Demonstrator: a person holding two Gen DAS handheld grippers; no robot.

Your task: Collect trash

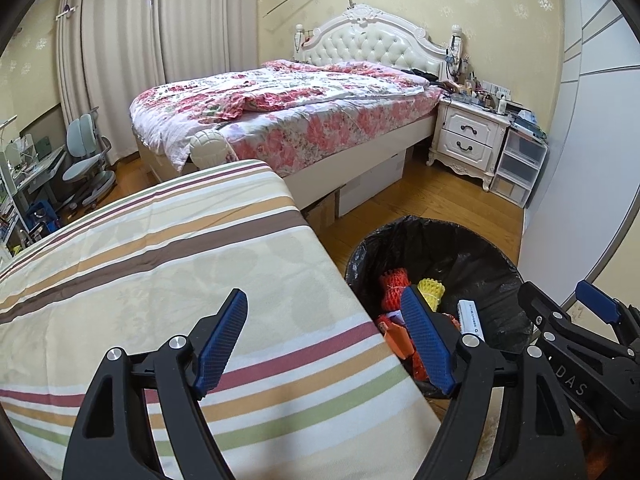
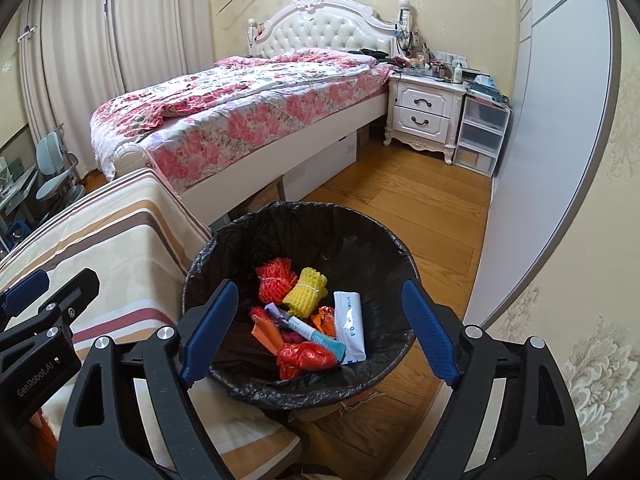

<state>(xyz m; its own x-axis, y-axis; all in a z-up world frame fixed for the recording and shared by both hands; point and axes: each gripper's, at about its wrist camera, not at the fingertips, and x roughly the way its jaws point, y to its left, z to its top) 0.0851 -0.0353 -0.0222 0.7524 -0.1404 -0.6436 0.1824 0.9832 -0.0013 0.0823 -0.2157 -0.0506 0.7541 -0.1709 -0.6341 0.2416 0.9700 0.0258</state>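
A bin with a black liner (image 2: 240,240) stands on the wood floor beside a striped cloth surface (image 1: 160,280); the bin also shows in the left wrist view (image 1: 472,248). Inside lie a red foam net (image 2: 276,280), a yellow foam net (image 2: 306,292), a white packet (image 2: 350,328), a crumpled red bag (image 2: 306,358) and orange scraps (image 2: 266,334). My right gripper (image 2: 322,328) is open and empty above the bin. My left gripper (image 1: 326,340) is open and empty over the striped surface's right edge, next to the bin.
A bed with a floral quilt (image 1: 280,108) stands behind. A white nightstand (image 1: 468,136) and clear drawers (image 1: 520,164) sit at the back right. A grey wardrobe door (image 2: 552,160) runs along the right. A desk chair (image 1: 84,156) is at far left.
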